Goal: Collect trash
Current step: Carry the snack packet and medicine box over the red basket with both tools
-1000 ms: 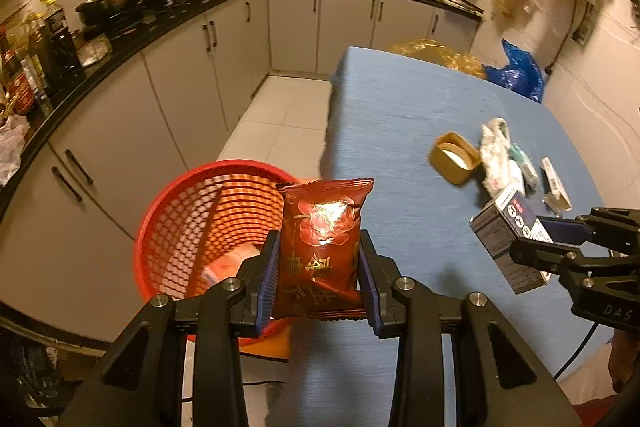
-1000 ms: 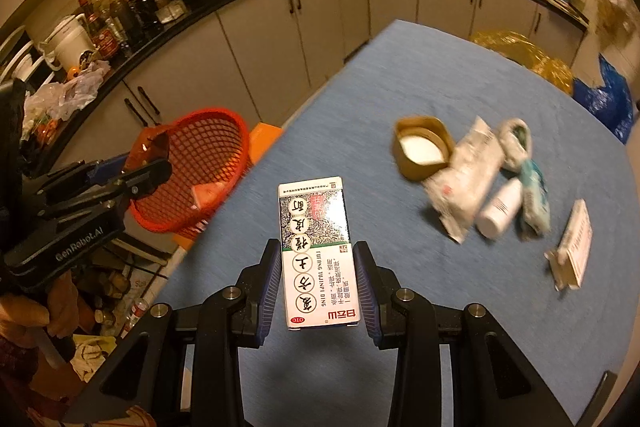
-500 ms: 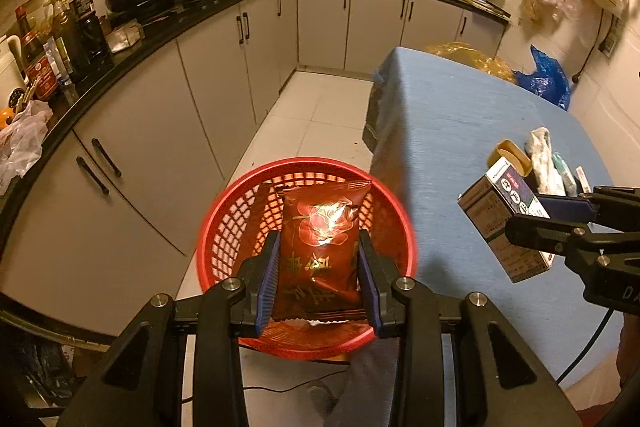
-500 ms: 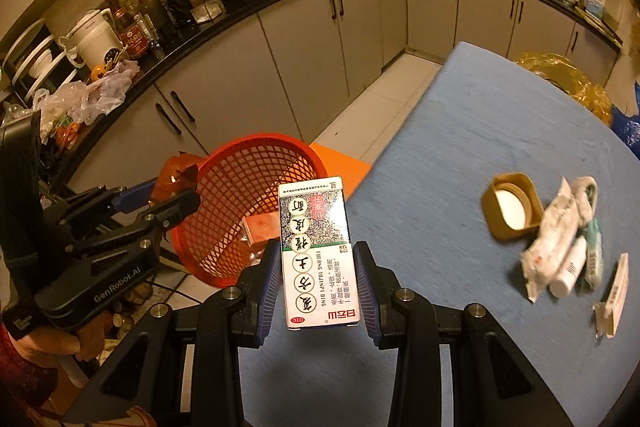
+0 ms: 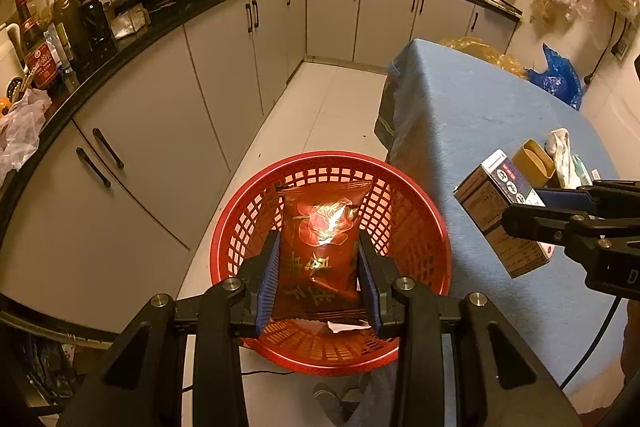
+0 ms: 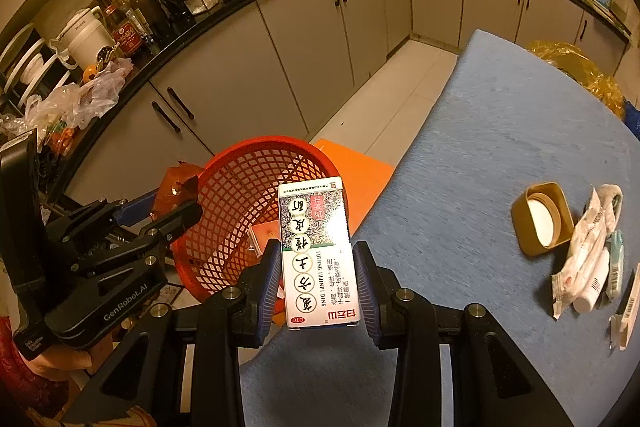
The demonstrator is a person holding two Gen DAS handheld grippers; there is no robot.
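Observation:
My left gripper (image 5: 318,267) is shut on a dark red snack packet (image 5: 320,247) and hangs right over the red mesh basket (image 5: 420,227) on the floor. My right gripper (image 6: 316,279) is shut on a white medicine box (image 6: 318,259) with printed characters, above the blue table's near-left edge, with the basket (image 6: 240,199) just beyond it. The box (image 5: 496,211) and right gripper (image 5: 560,207) also show at the right of the left wrist view. The left gripper (image 6: 168,207) and packet (image 6: 176,183) appear beside the basket in the right wrist view. Scraps lie in the basket bottom.
The blue-clothed table (image 6: 500,147) carries a tan open box (image 6: 540,219), crumpled white wrappers (image 6: 588,247) and a small white bottle (image 6: 592,291). An orange stool (image 6: 360,171) stands behind the basket. Grey cabinets (image 5: 240,67) under a cluttered black counter line the left side. White tiled floor (image 5: 320,107) lies between.
Both grippers have moved left off the table toward the basket. The red packet now hangs over the basket's middle, and the white box has reached the table edge beside it.

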